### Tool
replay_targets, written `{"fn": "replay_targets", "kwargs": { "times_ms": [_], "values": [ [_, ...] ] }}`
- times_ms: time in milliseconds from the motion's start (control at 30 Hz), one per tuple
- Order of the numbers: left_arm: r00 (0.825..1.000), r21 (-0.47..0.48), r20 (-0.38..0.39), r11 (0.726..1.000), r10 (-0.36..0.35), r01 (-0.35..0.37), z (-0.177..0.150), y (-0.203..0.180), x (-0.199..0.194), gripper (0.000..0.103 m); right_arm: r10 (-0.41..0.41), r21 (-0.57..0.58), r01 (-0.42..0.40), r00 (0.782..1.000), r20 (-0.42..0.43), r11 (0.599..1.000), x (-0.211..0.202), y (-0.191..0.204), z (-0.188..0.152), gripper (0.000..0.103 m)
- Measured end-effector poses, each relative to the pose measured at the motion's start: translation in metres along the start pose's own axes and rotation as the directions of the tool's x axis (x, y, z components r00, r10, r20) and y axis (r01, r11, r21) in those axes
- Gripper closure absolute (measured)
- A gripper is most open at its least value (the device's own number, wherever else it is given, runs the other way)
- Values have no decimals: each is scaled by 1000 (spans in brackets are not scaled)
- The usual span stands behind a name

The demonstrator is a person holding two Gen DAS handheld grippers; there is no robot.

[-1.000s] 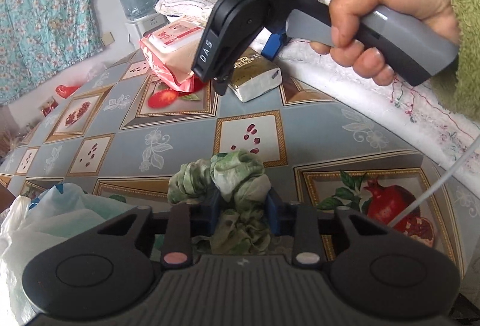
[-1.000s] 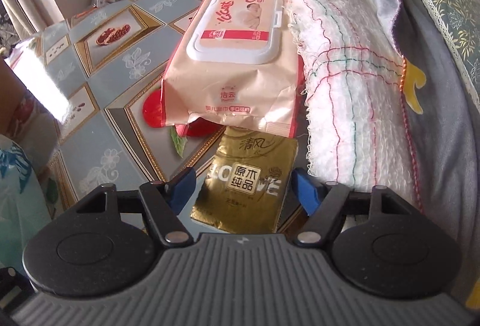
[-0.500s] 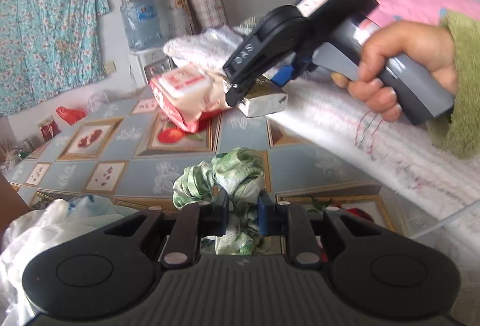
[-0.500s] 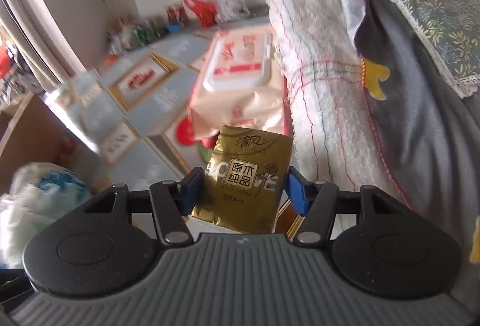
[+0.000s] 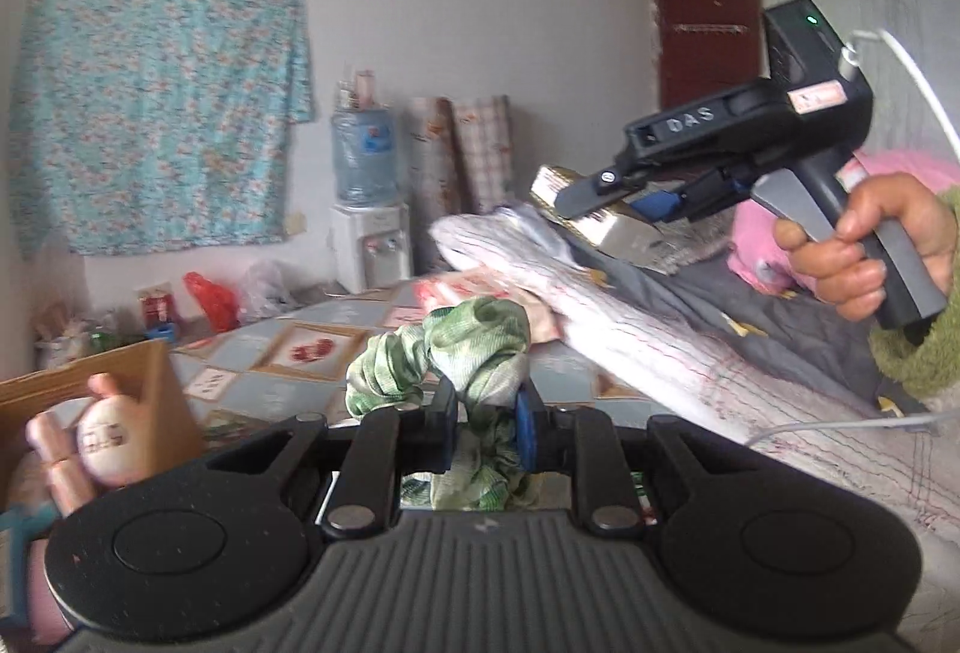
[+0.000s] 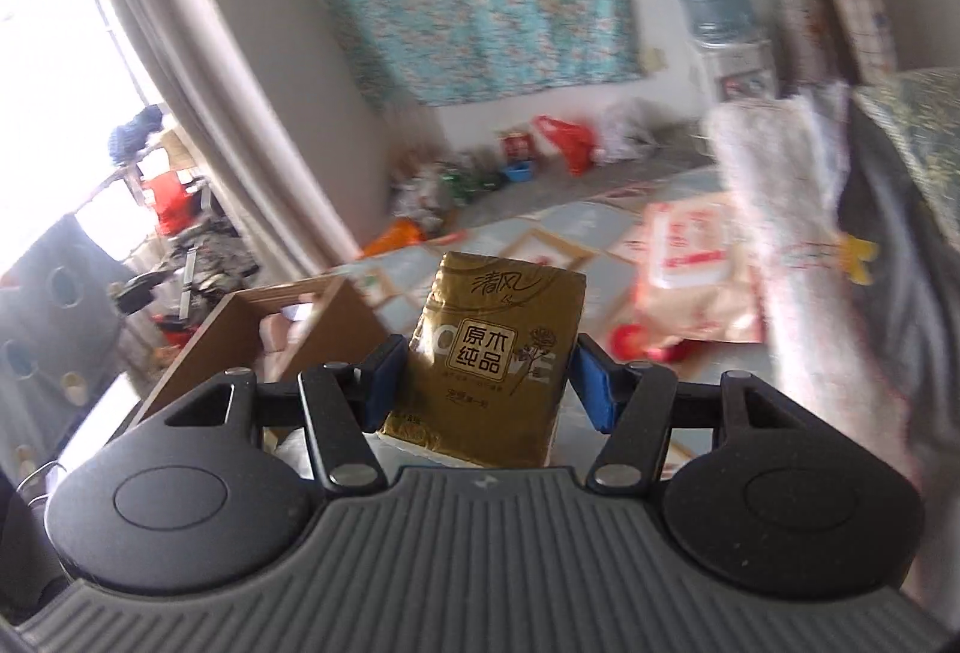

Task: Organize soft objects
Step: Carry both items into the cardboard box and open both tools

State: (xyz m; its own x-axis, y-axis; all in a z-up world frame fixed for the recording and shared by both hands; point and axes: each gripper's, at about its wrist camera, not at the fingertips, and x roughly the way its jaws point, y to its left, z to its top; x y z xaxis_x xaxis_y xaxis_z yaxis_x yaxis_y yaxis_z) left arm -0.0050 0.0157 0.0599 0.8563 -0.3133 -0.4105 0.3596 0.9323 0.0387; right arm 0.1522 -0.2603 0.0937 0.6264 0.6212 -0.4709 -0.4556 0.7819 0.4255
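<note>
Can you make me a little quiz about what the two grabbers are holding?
1. True or false: the left gripper pinches a green scrunchie.
2. What does the right gripper hold: A) a ball, B) a gold tissue pack, C) a towel?
3. Fill in: the open brown ____ sits left of the tissue pack.

Key: 1 true; 2 B; 3 box.

Left tool (image 5: 483,428) clamped; right tool (image 6: 487,374) clamped, raised.
</note>
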Motion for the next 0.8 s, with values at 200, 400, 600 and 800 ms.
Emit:
{"fn": "replay_targets", "kwargs": {
  "times_ms": [200,400,600,800],
  "values": [
    [985,-90,16,982,171,-168,-4,65,-63,82,186,-71,-192,979,-82,979,43,88,8,45],
    [937,-160,-47,923,346,-349,-19,136,-121,82,335,-115,-367,915,-225,923,100,189,3,45],
    [880,-218,-118,853,460,-475,-41,188,-150,82,365,-144,-467,818,-444,872,169,288,-28,44],
    [866,-280,-110,821,488,-498,-55,209,-168,82,236,-205,-461,728,-644,863,236,350,-73,44]
  ]
}}
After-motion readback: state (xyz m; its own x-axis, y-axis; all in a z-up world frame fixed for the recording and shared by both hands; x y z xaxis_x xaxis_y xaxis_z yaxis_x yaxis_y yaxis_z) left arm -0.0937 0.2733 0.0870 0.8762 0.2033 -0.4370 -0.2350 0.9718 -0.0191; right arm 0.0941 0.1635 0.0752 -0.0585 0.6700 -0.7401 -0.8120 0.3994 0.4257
